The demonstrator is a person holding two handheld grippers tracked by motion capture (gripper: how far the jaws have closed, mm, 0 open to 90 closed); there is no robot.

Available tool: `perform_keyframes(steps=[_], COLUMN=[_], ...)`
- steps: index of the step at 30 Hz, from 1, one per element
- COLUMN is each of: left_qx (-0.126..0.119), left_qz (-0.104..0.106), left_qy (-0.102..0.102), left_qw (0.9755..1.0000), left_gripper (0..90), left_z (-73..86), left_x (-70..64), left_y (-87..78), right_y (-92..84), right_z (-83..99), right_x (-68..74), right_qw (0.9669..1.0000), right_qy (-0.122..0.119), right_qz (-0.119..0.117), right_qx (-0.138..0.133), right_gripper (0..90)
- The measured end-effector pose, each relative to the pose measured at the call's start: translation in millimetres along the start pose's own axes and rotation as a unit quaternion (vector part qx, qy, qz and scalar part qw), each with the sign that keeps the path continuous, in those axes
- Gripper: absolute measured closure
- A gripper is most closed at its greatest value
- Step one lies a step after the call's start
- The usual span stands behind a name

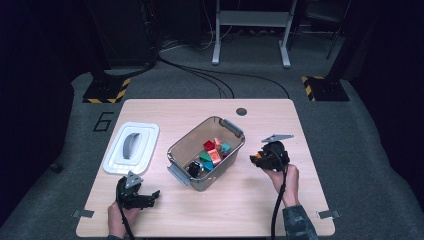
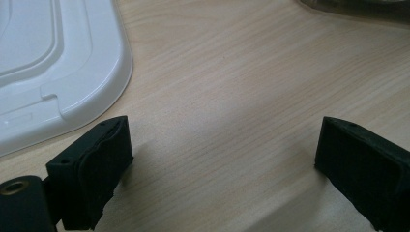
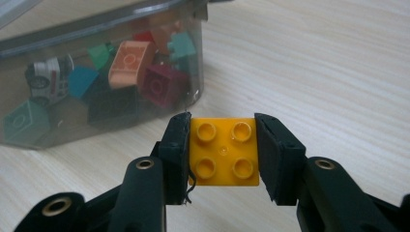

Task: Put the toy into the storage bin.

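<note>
**A:** So here's where we are: the right claw (image 3: 222,145) has its jaws closed partway, pads pressed on both sides of the yellow brick (image 3: 223,153), studs facing the camera. We're holding it above the counter (image 1: 240,200), just beside the clear bin (image 1: 206,152) where the other bricks (image 3: 130,58) and a little toy car (image 3: 48,77) already sit. The left claw (image 2: 222,159) is wide open with nothing in it, parked low over the counter next to the white lid (image 2: 53,72).

**B:** The grip looks okay to us, but what worries us is the bin wall. The brick is outside it and near the rim, so if we swing across too low we clip the edge and knock the brick loose, or shove the whole bin along the counter.

**A:** Agreed. Also the pads only catch the two smooth side faces. A bump could twist the brick out and it'd bounce off the counter.

**B:** From the high view we can't really tell how high the brick sits relative to the rim, it's too small and dark there. We'd lift first, then go over.

**A:** And open over the middle, not right at the wall, or it lands on the rim and tips outward.
</note>
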State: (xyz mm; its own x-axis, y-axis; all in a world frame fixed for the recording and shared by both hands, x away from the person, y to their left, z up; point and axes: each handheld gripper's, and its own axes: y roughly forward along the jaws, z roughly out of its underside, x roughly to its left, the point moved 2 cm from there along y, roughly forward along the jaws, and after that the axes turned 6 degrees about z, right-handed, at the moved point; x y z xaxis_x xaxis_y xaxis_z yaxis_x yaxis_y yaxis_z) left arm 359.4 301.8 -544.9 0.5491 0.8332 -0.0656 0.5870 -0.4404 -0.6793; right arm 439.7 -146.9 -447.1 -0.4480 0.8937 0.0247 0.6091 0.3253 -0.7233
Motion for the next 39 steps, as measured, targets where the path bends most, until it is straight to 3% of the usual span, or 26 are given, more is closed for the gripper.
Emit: perform_keyframes(steps=[14,23,30,39], left_qx=[0.000,0.000,0.000,0.000], left_qz=[0.000,0.000,0.000,0.000], left_qy=[0.000,0.000,0.000,0.000], left_qw=[1.0000,1.0000,1.0000,1.0000], left_gripper=[5.9,6.0,5.9,5.9], left_z=[0.0,0.0,0.0,0.0], left_x=[0.0,0.0,0.0,0.0], left_y=[0.0,0.0,0.0,0.0], right_y=[-10.3,-19.1,-27.6,-33.0], right_z=[-34.3,-56.2,-73.6,-90.9], right_x=[-10.4,-9.6,1.2,29.6], right_qw=[0.9996,0.9989,0.9981,0.9969], right_qy=[0.001,-0.015,-0.033,-0.057], right_qz=[0.021,0.027,0.025,0.006], right_qx=[-0.018,-0.035,-0.045,-0.053], right_gripper=[58.8,58.7,58.8,58.7])
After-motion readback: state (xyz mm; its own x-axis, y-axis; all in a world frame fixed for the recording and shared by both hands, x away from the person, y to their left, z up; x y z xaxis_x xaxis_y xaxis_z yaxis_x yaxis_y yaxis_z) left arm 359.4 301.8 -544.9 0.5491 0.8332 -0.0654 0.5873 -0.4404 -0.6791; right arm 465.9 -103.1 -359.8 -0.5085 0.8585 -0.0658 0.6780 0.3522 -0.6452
